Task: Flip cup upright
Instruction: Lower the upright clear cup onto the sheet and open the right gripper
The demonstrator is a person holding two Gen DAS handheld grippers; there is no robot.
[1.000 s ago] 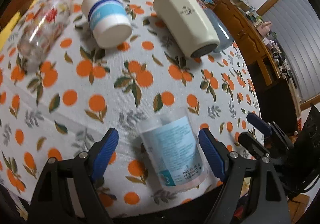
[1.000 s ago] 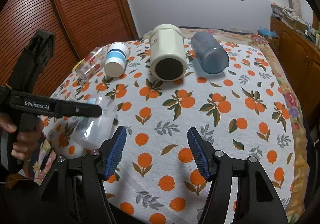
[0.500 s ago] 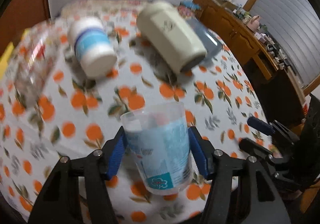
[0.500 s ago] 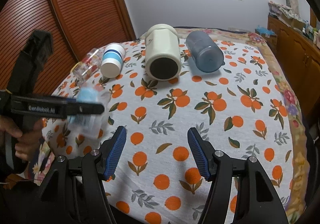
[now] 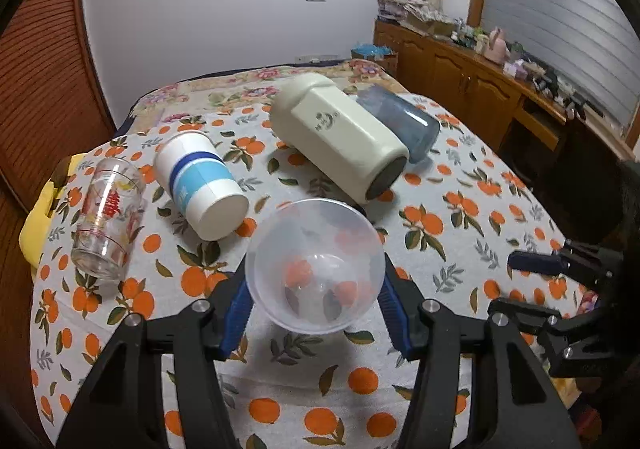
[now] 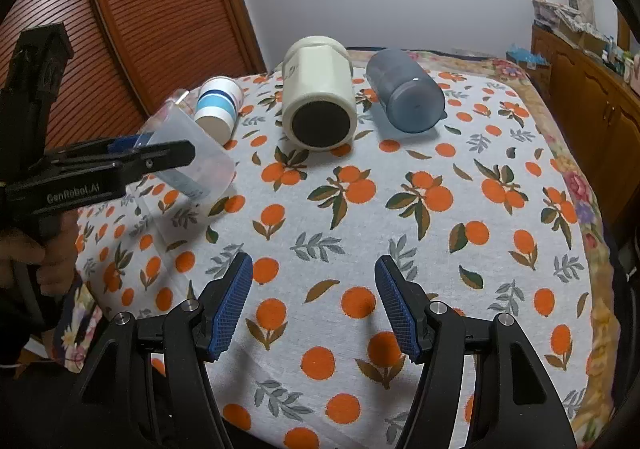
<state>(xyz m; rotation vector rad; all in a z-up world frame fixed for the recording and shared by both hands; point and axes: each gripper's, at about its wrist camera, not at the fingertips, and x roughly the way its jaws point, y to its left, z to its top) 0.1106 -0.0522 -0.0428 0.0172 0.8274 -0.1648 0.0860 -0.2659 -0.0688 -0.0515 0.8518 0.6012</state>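
My left gripper (image 5: 314, 307) is shut on a clear plastic cup (image 5: 315, 265) with a pale blue label, held above the cloth. Its open mouth faces the left wrist camera. In the right wrist view the cup (image 6: 192, 157) hangs tilted at the left, clamped by the left gripper (image 6: 136, 153) with a hand on its handle. My right gripper (image 6: 314, 307) is open and empty above the near part of the table; its blue tip also shows in the left wrist view (image 5: 532, 263).
On the orange-print tablecloth (image 6: 400, 209) lie a cream mug (image 6: 318, 107), a blue-grey tumbler (image 6: 404, 91), a white-and-blue paper cup (image 6: 218, 107) and a printed glass (image 5: 106, 217). Wooden cabinets (image 5: 472, 89) stand to the right, a slatted wooden door (image 6: 152, 17) to the left.
My left gripper closed on the lying clear cup, lifted it off the cloth and turned it so its mouth faces the camera. The right gripper stayed open and nearly still.
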